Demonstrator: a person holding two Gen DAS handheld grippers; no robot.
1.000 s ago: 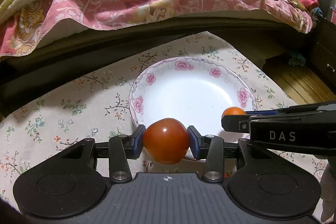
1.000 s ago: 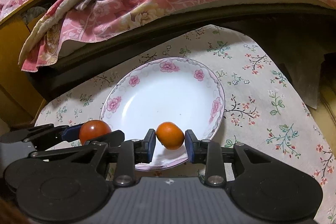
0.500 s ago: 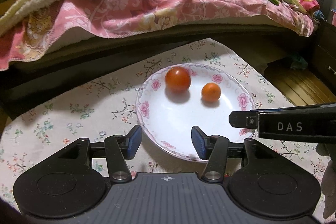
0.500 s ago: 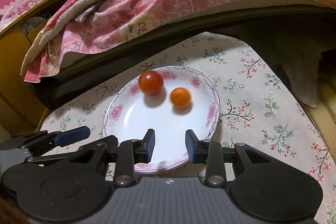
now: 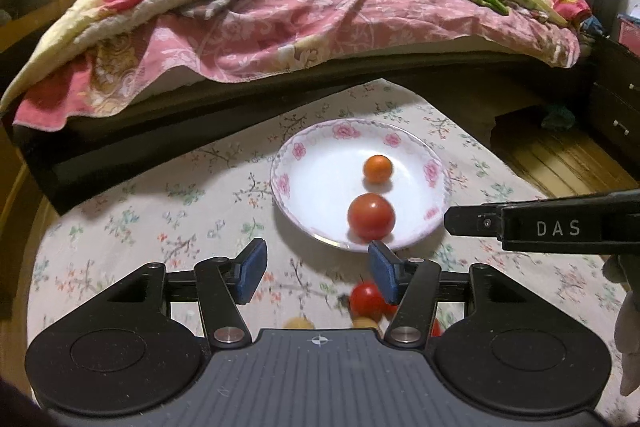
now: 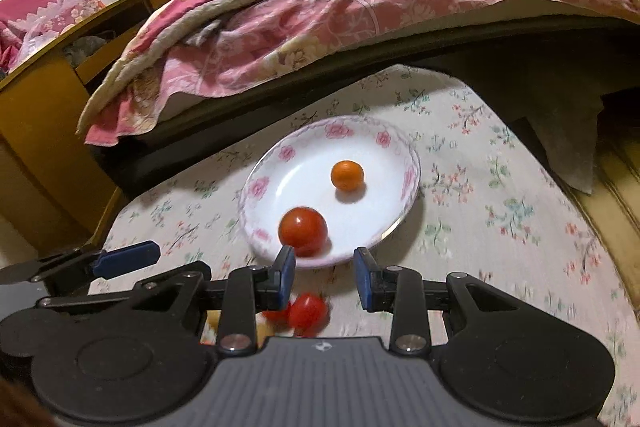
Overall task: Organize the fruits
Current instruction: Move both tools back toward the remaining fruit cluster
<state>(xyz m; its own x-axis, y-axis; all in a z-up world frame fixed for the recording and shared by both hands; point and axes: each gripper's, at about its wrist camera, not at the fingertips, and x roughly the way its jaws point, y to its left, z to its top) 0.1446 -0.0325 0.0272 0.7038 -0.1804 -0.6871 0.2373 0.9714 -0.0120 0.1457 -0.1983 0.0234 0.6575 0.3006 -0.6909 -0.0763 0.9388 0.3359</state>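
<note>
Open left tool (image 5: 316,269) above floral-clothed desk (image 5: 132,223); white flowered plate (image 5: 312,163) holds red tomato (image 5: 371,216); small orange fruit (image 5: 377,169) behind it.

Plate (image 5: 434,171) was white w/ pink flower rim. Big tomato (image 5: 371,216) red, small fruit (image 5: 377,169) orange. Tablecloth (image 5: 168,211) cream w/ small floral sprigs, pink, green, brown. Quilt (image 5: 312,27) pink floral, w/ yellow-green patches. Bed frame (image 5: 400,75) dark brown. Gripper pads (image 5: 252,269) blue, bodies black. 2 more red tomatoes (image 6: 307,311) blurred on cloth.
</note>
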